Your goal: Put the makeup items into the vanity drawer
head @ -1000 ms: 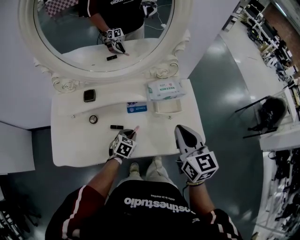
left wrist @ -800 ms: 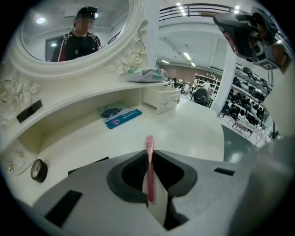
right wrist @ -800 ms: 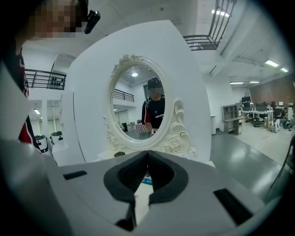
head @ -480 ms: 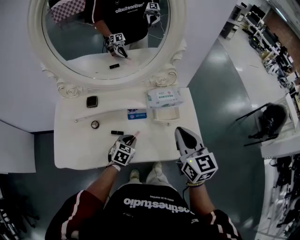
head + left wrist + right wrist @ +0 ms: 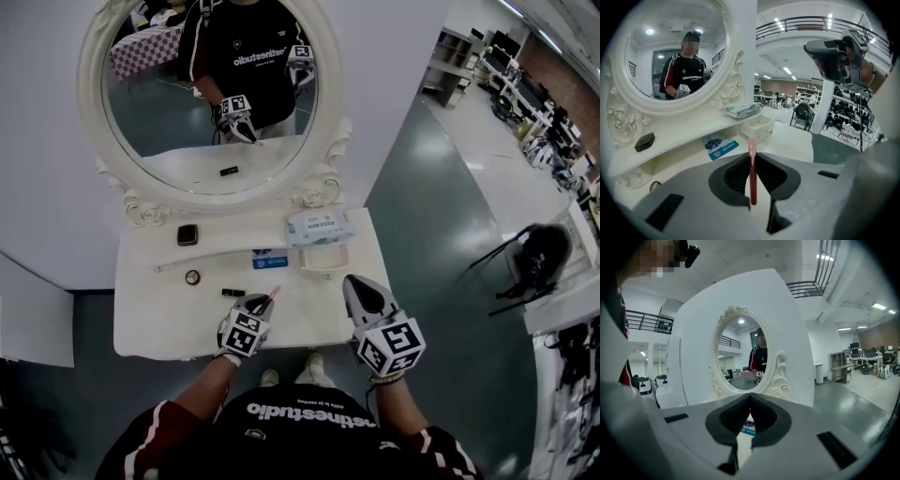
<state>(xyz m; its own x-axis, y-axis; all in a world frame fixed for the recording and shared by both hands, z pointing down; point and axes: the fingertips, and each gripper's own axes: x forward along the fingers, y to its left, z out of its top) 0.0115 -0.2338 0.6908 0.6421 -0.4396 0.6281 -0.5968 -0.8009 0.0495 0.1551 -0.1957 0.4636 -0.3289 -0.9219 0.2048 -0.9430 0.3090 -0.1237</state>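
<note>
Overhead, the head view shows the left gripper (image 5: 265, 303) above the front of the white vanity surface (image 5: 150, 328). A slim pink makeup stick (image 5: 273, 293) pokes out past its tips, angled toward the small open white drawer (image 5: 325, 259) below a white pack of wipes (image 5: 317, 226). A short black lipstick tube (image 5: 232, 292), a round compact (image 5: 192, 277) and a dark square compact (image 5: 187, 234) lie on the surface, not yet stowed. The right gripper (image 5: 354, 283) hangs just in front and right of the drawer, probably held aside so the left has a free path in.

From the left gripper view, the jaws are nearly together, pinching the stick low on its length, so it stands straight and lines up with the drawer ahead; a blue card (image 5: 721, 146) lies between.

From the right gripper view, the jaws meet at their tips with nothing between them, facing the oval mirror (image 5: 740, 359).
</note>
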